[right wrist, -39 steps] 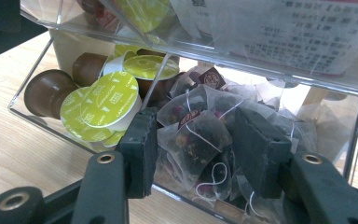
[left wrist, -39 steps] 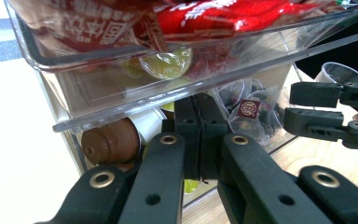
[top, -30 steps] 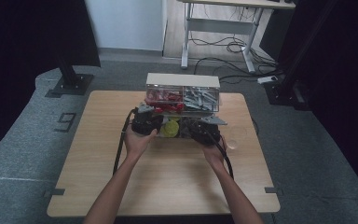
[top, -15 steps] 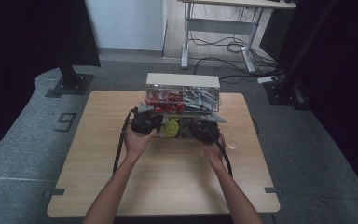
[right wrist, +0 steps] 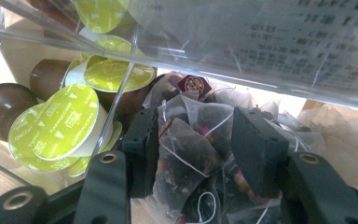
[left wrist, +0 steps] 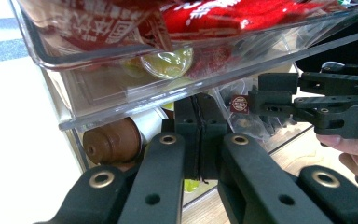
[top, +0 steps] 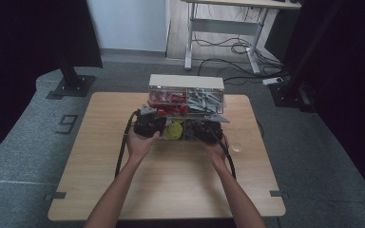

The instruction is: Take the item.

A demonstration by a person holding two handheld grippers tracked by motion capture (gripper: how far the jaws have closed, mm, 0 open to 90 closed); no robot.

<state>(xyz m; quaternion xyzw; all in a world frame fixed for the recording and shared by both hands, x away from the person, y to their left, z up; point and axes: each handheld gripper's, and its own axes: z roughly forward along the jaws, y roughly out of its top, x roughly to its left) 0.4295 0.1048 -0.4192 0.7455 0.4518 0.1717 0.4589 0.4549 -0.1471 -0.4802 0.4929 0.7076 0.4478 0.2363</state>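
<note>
A clear two-tier organizer (top: pixel 186 81) stands at the far middle of the wooden table (top: pixel 171 185). Its upper drawer (left wrist: pixel 121 88) holds red packets (left wrist: pixel 233 18). The lower level holds brown coffee capsules with green lids (right wrist: pixel 65 123) and pyramid tea bags (right wrist: pixel 186 154). My left gripper (left wrist: pixel 198 105) is shut just under the upper drawer's front edge, beside a brown capsule (left wrist: pixel 114 140); nothing shows between its jaws. My right gripper (right wrist: pixel 191 140) reaches into the tea bag pile, with its jaws shut on one bag. From above, the left gripper (top: pixel 151 118) and the right gripper (top: pixel 203 127) sit at the organizer's front.
Grey packets (top: pixel 204 99) fill the upper drawer's right half. A small clear round object (top: pixel 237 146) lies on the table right of my right hand. The near half of the table is bare wood. Dark stands and a desk with cables stand beyond the table.
</note>
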